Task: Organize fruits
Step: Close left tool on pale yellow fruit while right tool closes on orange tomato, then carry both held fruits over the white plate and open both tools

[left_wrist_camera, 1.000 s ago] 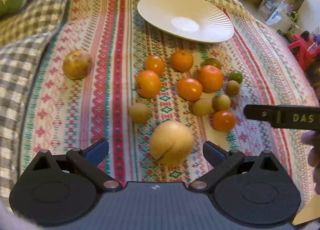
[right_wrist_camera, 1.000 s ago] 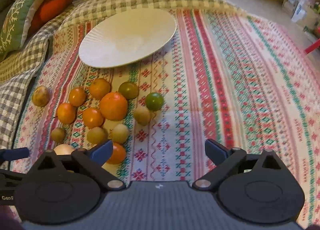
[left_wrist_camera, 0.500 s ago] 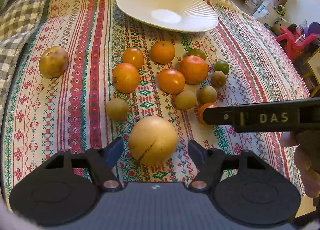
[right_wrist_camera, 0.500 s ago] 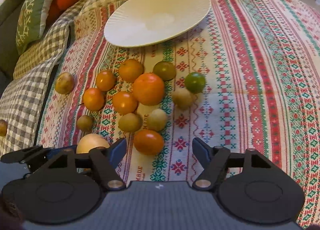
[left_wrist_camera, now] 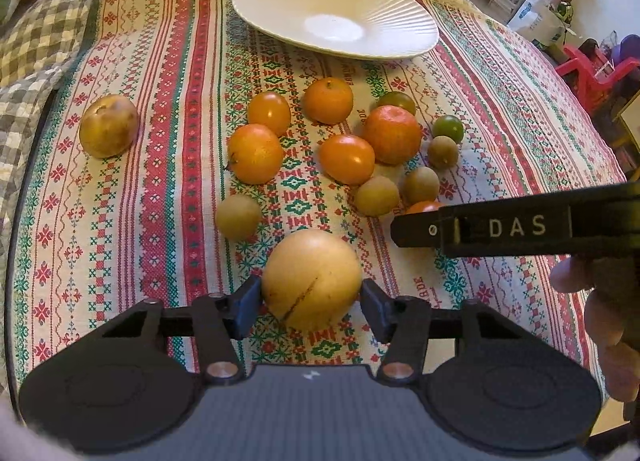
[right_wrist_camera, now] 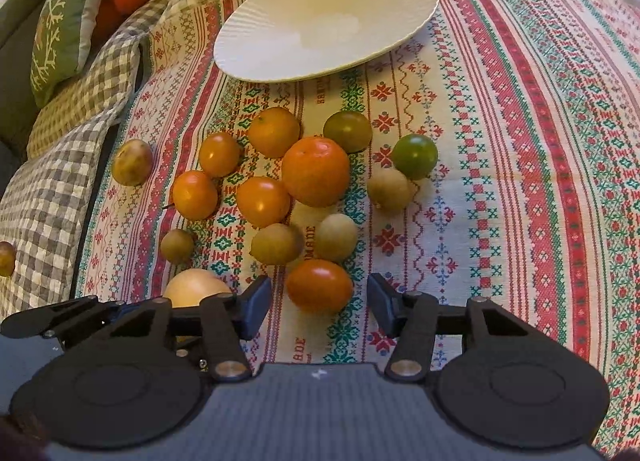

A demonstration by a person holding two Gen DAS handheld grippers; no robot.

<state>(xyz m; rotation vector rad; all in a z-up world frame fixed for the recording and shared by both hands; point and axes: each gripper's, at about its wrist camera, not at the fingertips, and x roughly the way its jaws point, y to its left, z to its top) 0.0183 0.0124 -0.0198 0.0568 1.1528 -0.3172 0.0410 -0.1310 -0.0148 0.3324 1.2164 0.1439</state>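
Several orange, green and brownish fruits lie in a cluster on the patterned cloth, below a white plate [left_wrist_camera: 336, 17] that also shows in the right wrist view [right_wrist_camera: 328, 17]. My left gripper [left_wrist_camera: 312, 301] is shut on a large pale yellow fruit [left_wrist_camera: 311, 279], both pads touching its sides; the same fruit peeks out in the right wrist view [right_wrist_camera: 196, 287]. My right gripper [right_wrist_camera: 319, 299] is open, its fingers either side of a red-orange fruit [right_wrist_camera: 319, 289] without touching it. A lone brown-yellow fruit [left_wrist_camera: 109, 125] lies apart at the left.
The right gripper's finger marked DAS [left_wrist_camera: 516, 227] crosses the left wrist view at the right, over the red-orange fruit. Checked blanket and cushions [right_wrist_camera: 64, 17] lie at the left. A small fruit [right_wrist_camera: 6, 259] sits on the blanket. Boxes and a red chair [left_wrist_camera: 588, 65] stand beyond the right edge.
My left gripper has moved forward and closed onto the large pale yellow fruit. My right gripper has moved in and narrowed around the red-orange fruit.
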